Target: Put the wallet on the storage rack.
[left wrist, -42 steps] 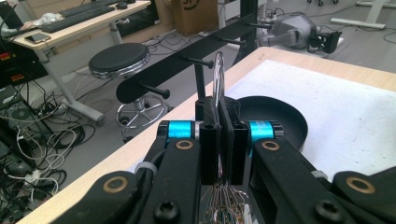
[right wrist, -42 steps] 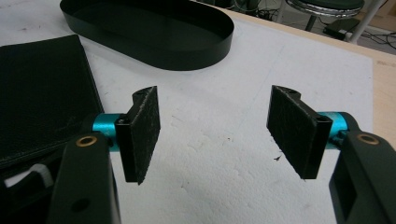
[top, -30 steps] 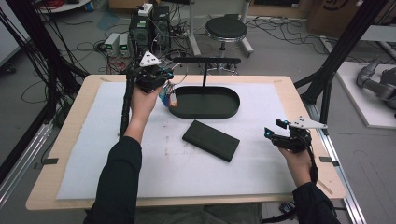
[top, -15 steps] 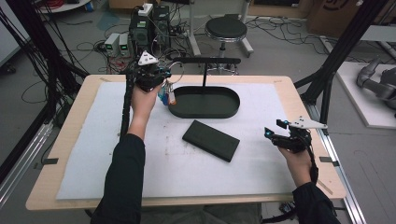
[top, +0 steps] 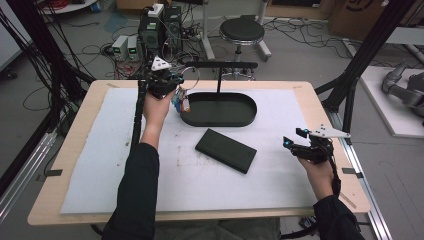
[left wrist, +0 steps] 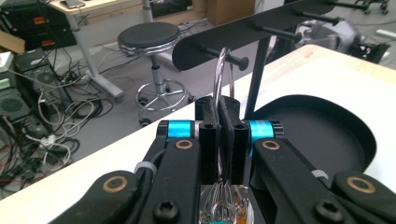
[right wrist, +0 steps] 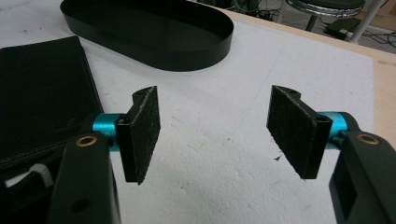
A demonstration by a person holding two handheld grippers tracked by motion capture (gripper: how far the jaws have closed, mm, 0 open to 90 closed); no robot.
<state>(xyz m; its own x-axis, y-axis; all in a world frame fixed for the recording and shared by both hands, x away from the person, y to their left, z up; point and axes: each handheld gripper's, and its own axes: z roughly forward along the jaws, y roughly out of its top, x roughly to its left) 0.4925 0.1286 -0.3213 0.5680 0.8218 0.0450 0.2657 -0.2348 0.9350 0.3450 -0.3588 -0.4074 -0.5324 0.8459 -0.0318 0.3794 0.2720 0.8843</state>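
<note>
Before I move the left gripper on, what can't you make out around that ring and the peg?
- Clear ring, left gripper view: its lower part is hidden between the shut pads of the left gripper; whether it touches the peg is unclear.
- Items hanging from the ring, high view: too small to identify.
- Black pouch, right gripper view: cut off by the left edge and by the open right gripper.

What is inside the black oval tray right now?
The black oval tray looks bare inside: dark floor, with only its upright post rising at the far side. The near wall hides a strip of floor, and the left gripper covers its left end.
</note>
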